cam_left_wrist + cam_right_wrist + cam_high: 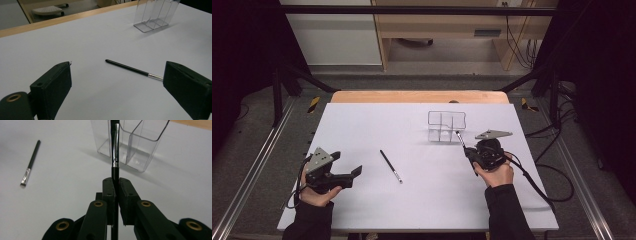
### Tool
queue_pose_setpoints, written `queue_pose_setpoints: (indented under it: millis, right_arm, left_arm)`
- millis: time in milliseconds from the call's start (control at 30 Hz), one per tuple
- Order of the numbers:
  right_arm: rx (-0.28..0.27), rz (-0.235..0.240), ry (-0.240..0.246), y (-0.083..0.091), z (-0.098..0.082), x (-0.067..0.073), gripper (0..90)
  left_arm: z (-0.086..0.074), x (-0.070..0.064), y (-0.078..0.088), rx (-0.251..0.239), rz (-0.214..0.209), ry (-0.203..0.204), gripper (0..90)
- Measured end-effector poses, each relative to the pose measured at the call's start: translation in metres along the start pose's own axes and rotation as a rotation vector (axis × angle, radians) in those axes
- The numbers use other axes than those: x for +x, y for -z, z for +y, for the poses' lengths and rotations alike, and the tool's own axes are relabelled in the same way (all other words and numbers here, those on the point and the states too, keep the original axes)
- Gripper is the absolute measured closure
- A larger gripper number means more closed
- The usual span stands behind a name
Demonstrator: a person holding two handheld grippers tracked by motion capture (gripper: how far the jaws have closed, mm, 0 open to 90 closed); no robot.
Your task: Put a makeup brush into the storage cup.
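Right gripper (115, 185) clamped on a brush (114, 147); left gripper (117, 85) apart; lift the brush upright over the holder (140, 150), then lower slowly

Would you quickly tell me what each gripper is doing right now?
Left gripper: open, holding nothing.
Right gripper: closed on a brush.

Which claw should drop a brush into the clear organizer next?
Right. The right claw is shut on a brush, right beside the clear organizer. The left claw is open and holds nothing; the second brush lies mid-table.
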State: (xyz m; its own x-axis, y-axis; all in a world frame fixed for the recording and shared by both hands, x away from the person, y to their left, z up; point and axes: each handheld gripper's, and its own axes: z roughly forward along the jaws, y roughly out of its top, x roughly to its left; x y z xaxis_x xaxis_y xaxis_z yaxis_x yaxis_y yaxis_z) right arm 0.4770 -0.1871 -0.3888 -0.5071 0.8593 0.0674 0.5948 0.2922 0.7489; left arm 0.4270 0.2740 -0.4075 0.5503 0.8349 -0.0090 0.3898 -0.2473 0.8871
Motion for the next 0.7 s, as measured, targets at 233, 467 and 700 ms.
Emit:
queue_pose_setpoints:
  millis: [233,467,700]
  right_arm:
    - [-0.094,-0.011,-0.028,0.010,0.002,-0.002,84.0]
    - [-0.168,-0.013,-0.057,0.015,0.003,-0.004,84.0]
    - [-0.231,-0.016,-0.078,0.019,0.009,-0.003,84.0]
  left_arm:
    - [0.000,-0.001,-0.001,0.004,-0.002,-0.003,7.5]
    - [0.000,0.000,-0.001,0.003,-0.001,-0.001,7.5]
    - [-0.001,0.000,0.000,0.001,0.001,0.002,7.5]
